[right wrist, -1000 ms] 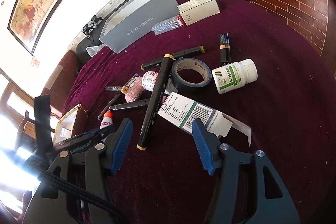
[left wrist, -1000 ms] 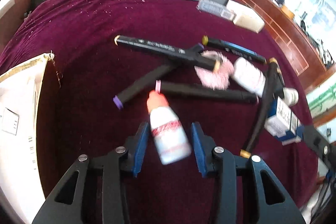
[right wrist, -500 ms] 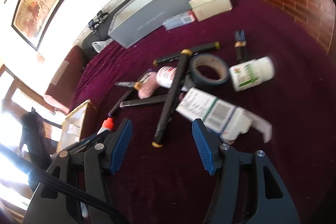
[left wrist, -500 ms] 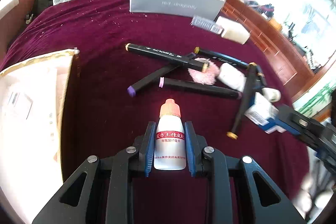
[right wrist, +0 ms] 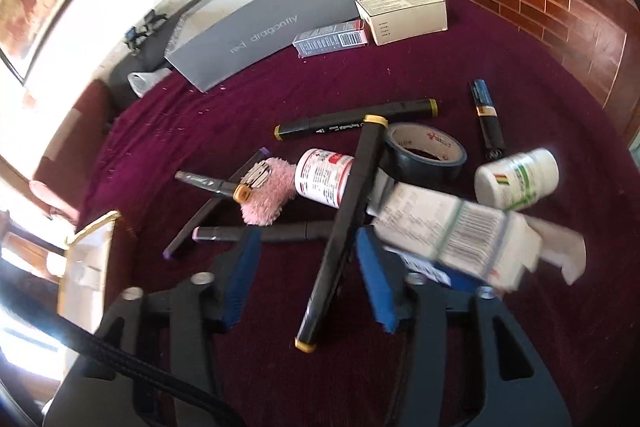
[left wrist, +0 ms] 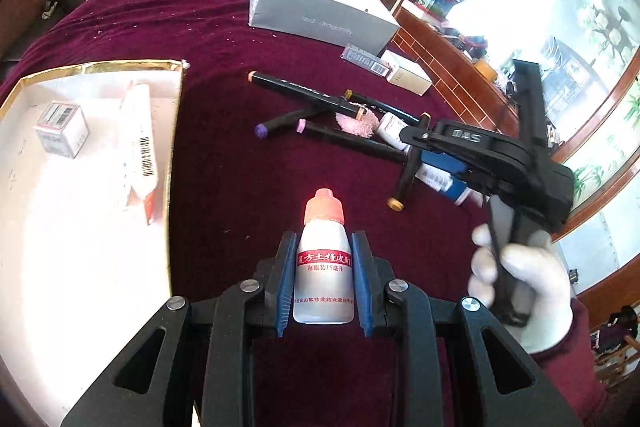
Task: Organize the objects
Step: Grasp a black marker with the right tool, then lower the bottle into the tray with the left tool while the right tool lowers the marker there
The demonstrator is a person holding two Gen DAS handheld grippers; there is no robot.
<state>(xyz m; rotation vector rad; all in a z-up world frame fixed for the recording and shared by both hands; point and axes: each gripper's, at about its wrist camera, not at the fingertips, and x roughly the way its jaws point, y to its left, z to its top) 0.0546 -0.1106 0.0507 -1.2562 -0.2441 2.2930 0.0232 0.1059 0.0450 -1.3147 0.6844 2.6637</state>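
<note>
Small white plastic bottle [left wrist: 324, 267] w/ orange cap & red label band, Chinese print. It sits clamped btwn the blue pads of the left claw [left wrist: 323, 287], jaws narrow and pressing both sides. Long axis runs along the claw fingers, cap pointing away from cam, out over the maroon cloth of the counter [left wrist: 224, 155]; bottle base hidden behind claw frame. Gold-rimmed white box [left wrist: 172, 163] just to its left, holding a small carton and a tube.

Right claw [right wrist: 308, 279]: jaws partly open and just been closing, straddling a black marker w/ yellow ends [right wrist: 344, 227]; pads not touching it. Marker lies lengthwise btwn the fingers, far end up on the pile. Barcode carton [right wrist: 452, 231] beside right pad is motion-blurred, text unreadable.
</note>
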